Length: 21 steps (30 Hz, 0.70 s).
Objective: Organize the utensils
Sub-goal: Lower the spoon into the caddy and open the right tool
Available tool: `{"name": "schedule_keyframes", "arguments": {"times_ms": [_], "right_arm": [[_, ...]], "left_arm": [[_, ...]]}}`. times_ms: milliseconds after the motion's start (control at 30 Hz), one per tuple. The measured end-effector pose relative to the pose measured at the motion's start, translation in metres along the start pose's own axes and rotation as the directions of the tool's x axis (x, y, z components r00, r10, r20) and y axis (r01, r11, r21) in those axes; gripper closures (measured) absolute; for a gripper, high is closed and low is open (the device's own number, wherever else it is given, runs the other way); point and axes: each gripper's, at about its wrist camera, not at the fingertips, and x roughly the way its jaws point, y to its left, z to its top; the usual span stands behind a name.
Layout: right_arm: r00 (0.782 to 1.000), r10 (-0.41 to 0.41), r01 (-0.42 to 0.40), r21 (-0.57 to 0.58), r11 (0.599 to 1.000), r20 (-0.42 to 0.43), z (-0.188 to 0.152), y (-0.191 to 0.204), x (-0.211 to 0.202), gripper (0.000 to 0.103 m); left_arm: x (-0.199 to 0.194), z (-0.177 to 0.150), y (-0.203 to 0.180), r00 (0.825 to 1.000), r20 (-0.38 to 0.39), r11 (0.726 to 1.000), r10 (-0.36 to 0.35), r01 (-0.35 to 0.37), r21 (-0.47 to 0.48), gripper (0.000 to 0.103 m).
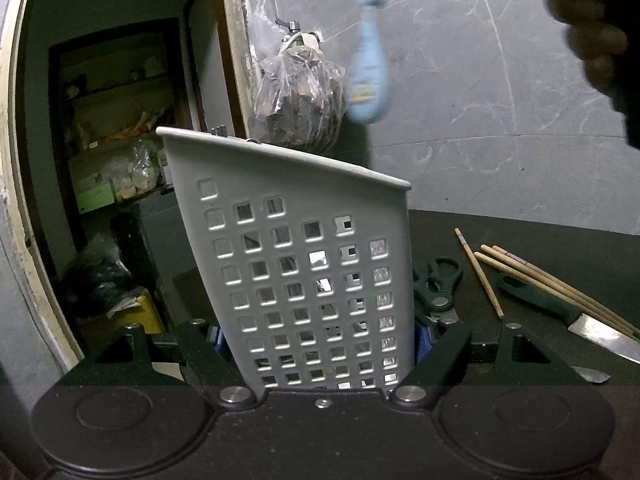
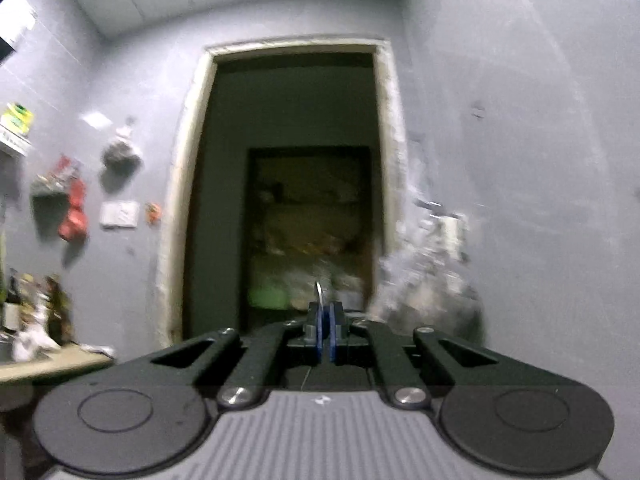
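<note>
My left gripper (image 1: 320, 340) is shut on a grey perforated utensil holder (image 1: 304, 256) and holds it upright but leaning left on the dark counter (image 1: 540, 236). In the left wrist view a light blue utensil handle (image 1: 368, 80) hangs down above the holder, held from above by my right gripper at the top edge. In the right wrist view my right gripper (image 2: 325, 320) is shut on a thin metal part of that utensil (image 2: 319, 294), which sticks up between the blue pads; the blue handle itself is hidden.
On the counter right of the holder lie black-handled scissors (image 1: 436, 284), several wooden chopsticks (image 1: 540, 280) and a knife with a dark handle (image 1: 560, 312). A plastic bag (image 1: 300, 96) hangs on the tiled wall. A doorway (image 1: 120, 160) opens at left.
</note>
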Motion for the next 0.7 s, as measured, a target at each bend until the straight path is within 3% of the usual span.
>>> {"name": "schedule_keyframes", "arguments": {"times_ms": [133, 433, 700], "right_arm": [[0.997, 0.068, -0.069, -0.007, 0.998, -0.027, -0.006, 0.019, 0.023, 0.098], [0.987, 0.093, -0.104, -0.077, 0.992, -0.135, -0.047, 0.049, 0.038, 0.098], [0.96, 0.127, -0.15, -0.077, 0.986, -0.251, -0.076, 0.055, 0.038, 0.098]], "left_arm": [[0.001, 0.003, -0.002, 1.0, -0.006, 1.0, 0.008, -0.008, -0.002, 0.024], [0.001, 0.003, -0.003, 1.0, -0.007, 1.0, 0.008, -0.008, -0.002, 0.024], [0.001, 0.003, -0.003, 1.0, -0.006, 1.0, 0.008, -0.008, -0.001, 0.024]]}}
